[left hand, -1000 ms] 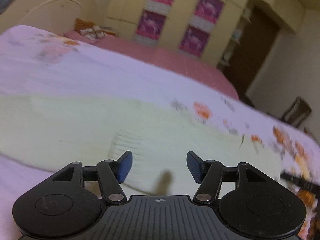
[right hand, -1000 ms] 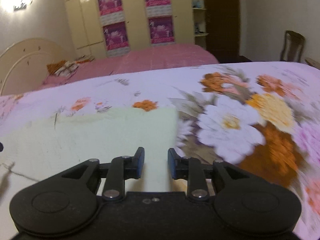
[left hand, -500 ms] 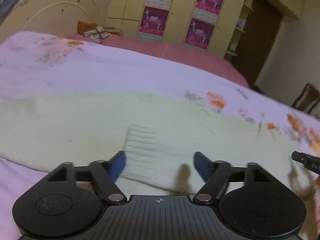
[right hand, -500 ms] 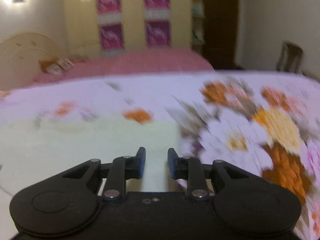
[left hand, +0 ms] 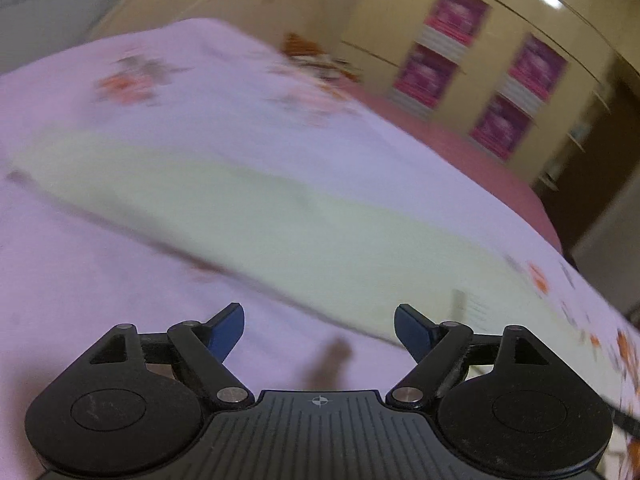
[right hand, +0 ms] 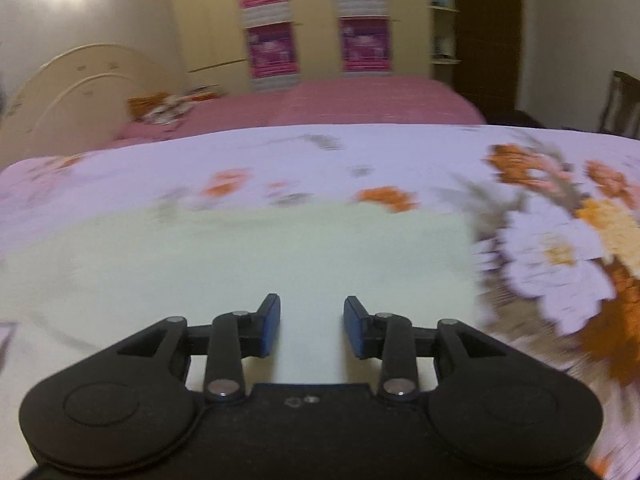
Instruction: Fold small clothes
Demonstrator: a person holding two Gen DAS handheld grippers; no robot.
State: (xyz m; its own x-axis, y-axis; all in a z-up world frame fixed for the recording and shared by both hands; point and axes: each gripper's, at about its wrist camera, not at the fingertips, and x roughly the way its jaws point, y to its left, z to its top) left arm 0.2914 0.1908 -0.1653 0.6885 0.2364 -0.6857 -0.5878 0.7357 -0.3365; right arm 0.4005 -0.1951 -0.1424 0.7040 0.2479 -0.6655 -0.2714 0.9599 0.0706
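left gripper (left hand: 319, 326) jaws opening wide, right gripper (right hand: 312, 326) opening, both empty

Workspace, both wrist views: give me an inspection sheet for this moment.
Surface: floral bedspread.
Job's things: pale garment lying flat on it; ribbed cuff at its near edge.
Clutter: nothing seen.
Grippers: left gripper wide, opening, over bare bedspread, nothing between the jaws; right gripper opening, over the garment, no cloth pinched.
Cables: nothing seen.
Surroundings: pink bed, headboard, wardrobe with posters, chair.

1 garment (right hand: 248, 256), 2 beds, 4 posters, 1 chair (right hand: 622, 104).
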